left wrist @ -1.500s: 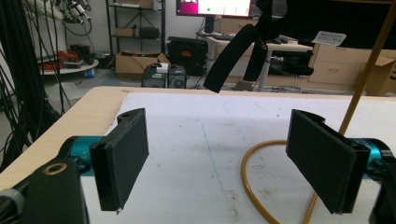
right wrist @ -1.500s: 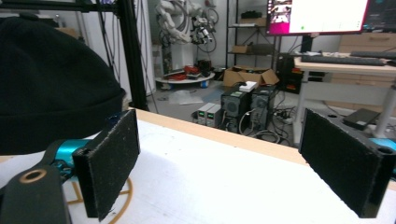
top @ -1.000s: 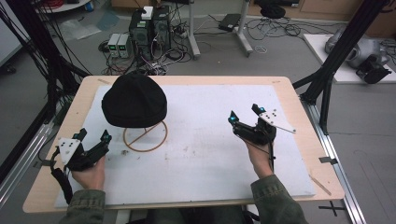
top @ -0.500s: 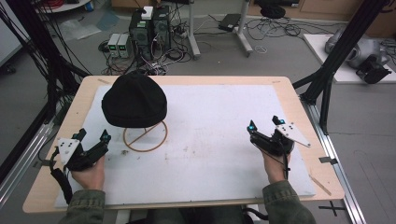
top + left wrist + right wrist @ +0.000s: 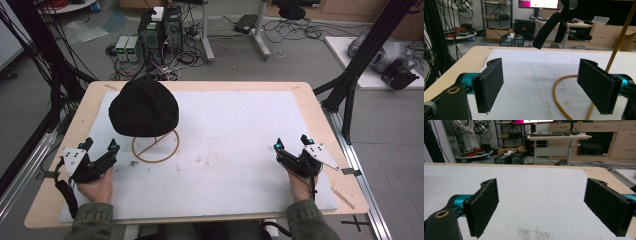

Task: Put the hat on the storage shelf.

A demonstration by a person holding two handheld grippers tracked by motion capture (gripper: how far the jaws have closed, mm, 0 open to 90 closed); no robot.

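Two hand-held grippers: both rest low at the near edge of the bench, one at each side, well apart from each other.
Left hand-held gripper [image 5: 100, 148]: jaws spread wide, nothing between them; it lies near the ring base of the stand.
Right hand-held gripper [image 5: 291, 144]: jaws spread wide and empty, over bare white mat [image 5: 240, 130], well apart from the hat.
Hat [image 5: 144, 107]: black knit beanie sitting on top of a thin wire stand [image 5: 155, 145] at the left rear of the mat.
Handling: likely soft, light and floppy; it should fold and sag once lifted, and won't break or slip.
Stand: slender and probably light, so a sideways tug on the hat could tip it.
Where to hold: pinch the lower rim at the side nearest the left hand-held gripper, then lift straight up off the stand.
Strap: a dark band [image 5: 546, 30] hangs in the left gripper view; possibly part of the hat, hard to tell.
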